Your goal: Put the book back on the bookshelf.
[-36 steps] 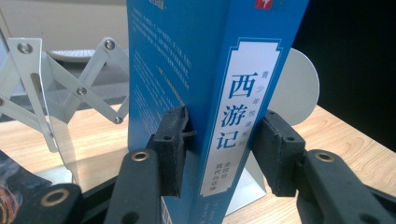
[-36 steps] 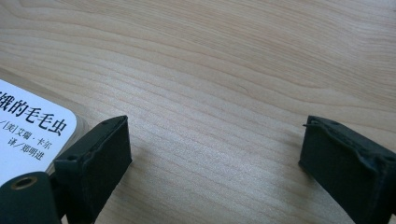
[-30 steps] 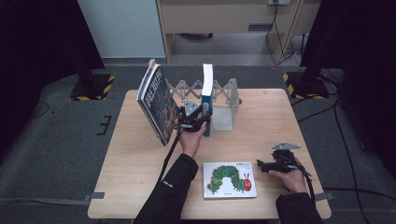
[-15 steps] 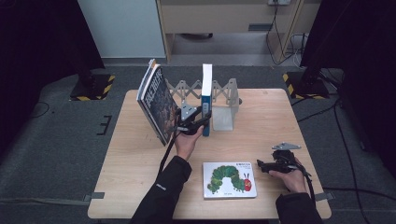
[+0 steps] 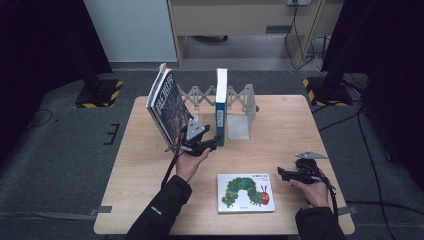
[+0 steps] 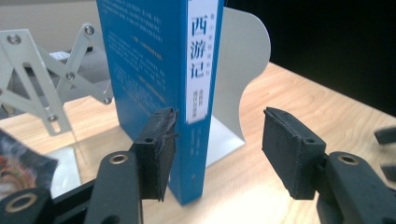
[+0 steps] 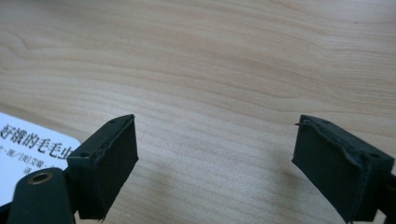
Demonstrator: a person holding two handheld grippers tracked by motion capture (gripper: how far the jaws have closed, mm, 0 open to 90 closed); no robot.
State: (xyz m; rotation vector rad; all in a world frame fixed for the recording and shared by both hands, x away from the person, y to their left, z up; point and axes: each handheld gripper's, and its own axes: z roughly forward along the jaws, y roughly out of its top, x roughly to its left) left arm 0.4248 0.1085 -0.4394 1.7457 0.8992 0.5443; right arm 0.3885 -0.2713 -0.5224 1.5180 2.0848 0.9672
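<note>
Blue book (image 5: 221,105) stands shelved in the rack (image 5: 240,100) at the table's far edge; left gripper (image 6: 215,154), jaws just opening, lets go. Caterpillar book (image 5: 246,192) waits flat near the front edge beside the open, empty right gripper (image 5: 282,173).

1. Your blue book (image 5: 220,107) stands upright on the tabletop (image 5: 280,125), its white-striped spine (image 6: 201,60) facing you.
2. It stands just beside the white bookend (image 5: 239,125), with that bookend's upright plate behind it.

blue book (image 6: 154,70) spine: 西游记 in blue on a white strip | flat picture book (image 7: 28,149) cover corner: 好饿的毛毛虫 | leaning dark book (image 5: 167,107): large white characters, unreadable
</note>
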